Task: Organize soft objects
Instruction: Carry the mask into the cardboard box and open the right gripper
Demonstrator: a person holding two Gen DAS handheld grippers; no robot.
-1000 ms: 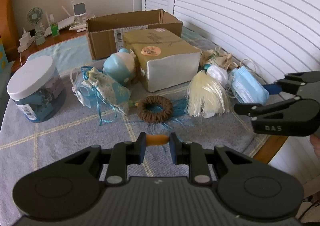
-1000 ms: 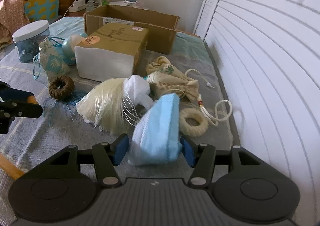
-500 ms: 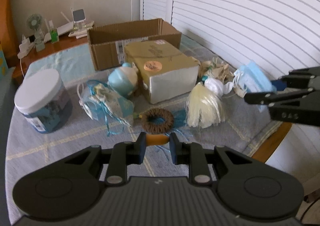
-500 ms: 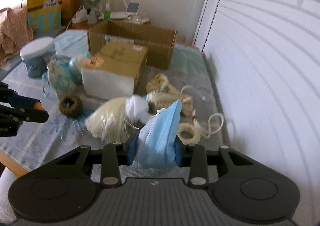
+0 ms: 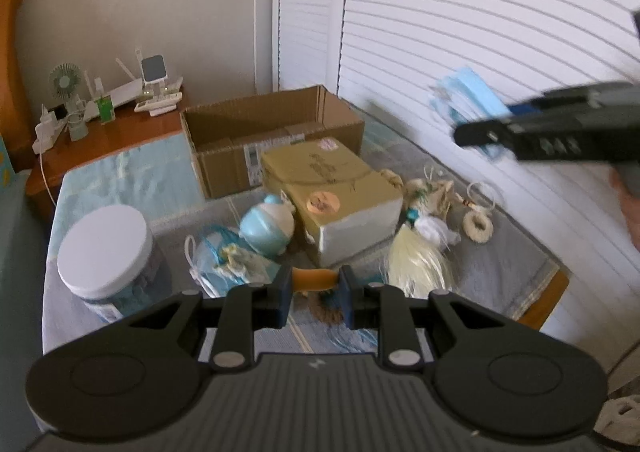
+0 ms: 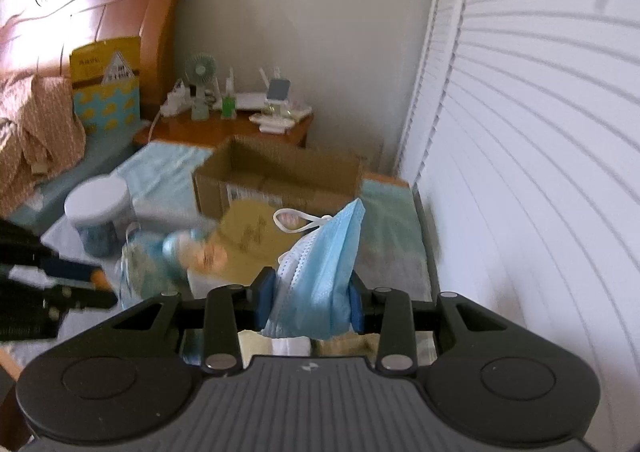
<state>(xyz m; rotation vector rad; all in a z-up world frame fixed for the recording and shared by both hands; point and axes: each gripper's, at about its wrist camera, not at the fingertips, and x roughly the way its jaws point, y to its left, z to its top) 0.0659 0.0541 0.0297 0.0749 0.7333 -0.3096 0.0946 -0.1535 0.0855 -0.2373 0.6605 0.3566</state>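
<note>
Right tool (image 6: 311, 298) pinches blue face mask (image 6: 320, 272), held in air above bench (image 5: 500, 252). Left tool (image 5: 313, 297) clamps small orange piece (image 5: 314, 278). Risk: limp mask slips, or ear loop (image 6: 294, 218) snags cardboard box (image 6: 280, 180) rim.

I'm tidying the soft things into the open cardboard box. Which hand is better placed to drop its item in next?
Probably the right. The right gripper is shut on the blue face masks, lifted with the cardboard box straight ahead. The left gripper pinches a small orange piece, low over the clutter.
</note>
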